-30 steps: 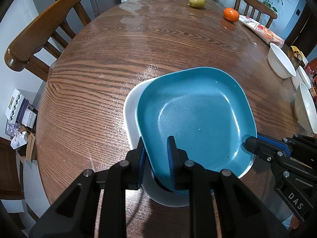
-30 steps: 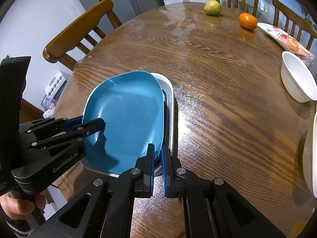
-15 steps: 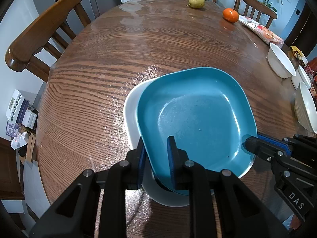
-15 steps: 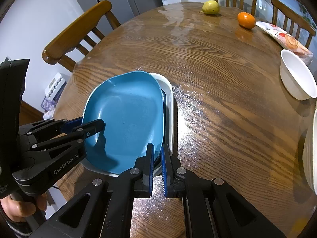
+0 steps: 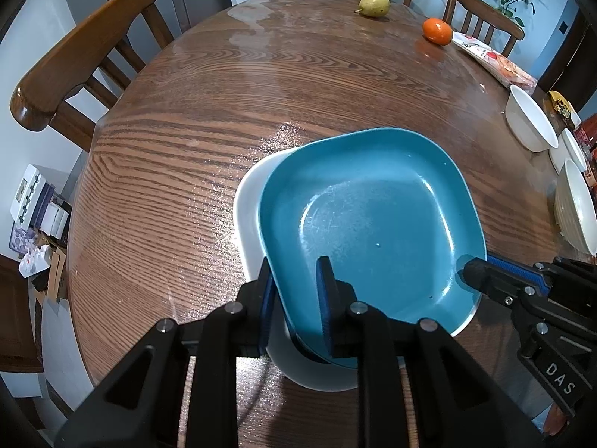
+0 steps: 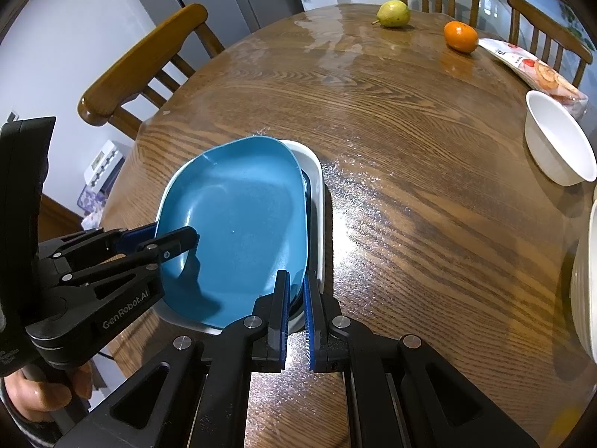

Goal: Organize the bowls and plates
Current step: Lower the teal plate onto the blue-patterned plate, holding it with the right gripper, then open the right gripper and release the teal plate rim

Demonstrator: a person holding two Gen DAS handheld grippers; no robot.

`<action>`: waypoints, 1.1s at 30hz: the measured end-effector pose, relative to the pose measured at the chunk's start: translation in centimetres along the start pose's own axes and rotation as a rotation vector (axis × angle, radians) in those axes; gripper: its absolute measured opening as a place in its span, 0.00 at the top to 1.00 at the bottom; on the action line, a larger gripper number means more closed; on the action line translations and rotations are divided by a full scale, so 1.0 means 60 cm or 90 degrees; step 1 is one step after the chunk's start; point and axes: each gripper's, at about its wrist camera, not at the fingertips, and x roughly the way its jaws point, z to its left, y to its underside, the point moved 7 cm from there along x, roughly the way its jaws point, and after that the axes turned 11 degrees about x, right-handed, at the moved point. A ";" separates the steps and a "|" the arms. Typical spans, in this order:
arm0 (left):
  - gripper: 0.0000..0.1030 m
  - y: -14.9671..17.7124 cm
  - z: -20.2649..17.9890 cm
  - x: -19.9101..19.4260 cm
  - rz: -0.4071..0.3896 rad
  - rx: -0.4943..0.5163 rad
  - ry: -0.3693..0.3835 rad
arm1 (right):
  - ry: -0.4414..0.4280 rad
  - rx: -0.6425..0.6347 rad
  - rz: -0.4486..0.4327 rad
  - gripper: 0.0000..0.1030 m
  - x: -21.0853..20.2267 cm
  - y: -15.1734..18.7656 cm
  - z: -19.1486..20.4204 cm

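A blue plate [image 5: 373, 216] [image 6: 238, 205] lies tilted on a white plate [image 5: 250, 205] [image 6: 317, 171] at the near side of the round wooden table [image 5: 224, 112]. My left gripper [image 5: 294, 298] [image 6: 164, 239] is shut on the blue plate's near left rim, one finger over it and one under. At the opposite rim, my right gripper [image 6: 296, 298] [image 5: 474, 267] is shut on the same plate's thin edge. A darker blue edge shows beneath the blue plate; I cannot tell whether it is a second plate.
A white bowl [image 5: 530, 123] [image 6: 559, 149] and a stack of white dishes [image 5: 574, 209] [image 6: 585, 280] sit at the table's right edge. A pear [image 5: 373, 4], an orange [image 5: 437, 31] and a snack packet [image 5: 492, 63] lie at the far side. Wooden chairs [image 5: 74, 63] ring the table.
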 end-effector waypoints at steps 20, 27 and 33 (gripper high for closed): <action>0.70 -0.001 -0.005 -0.001 -0.005 -0.007 0.002 | 0.006 0.012 -0.006 0.94 -0.009 -0.001 -0.004; 0.61 -0.006 -0.004 -0.014 -0.020 -0.008 -0.006 | -0.002 0.019 -0.012 0.94 -0.015 -0.001 -0.002; 0.32 -0.008 0.004 -0.029 -0.037 -0.008 -0.028 | -0.009 0.017 -0.023 0.94 -0.025 -0.002 0.000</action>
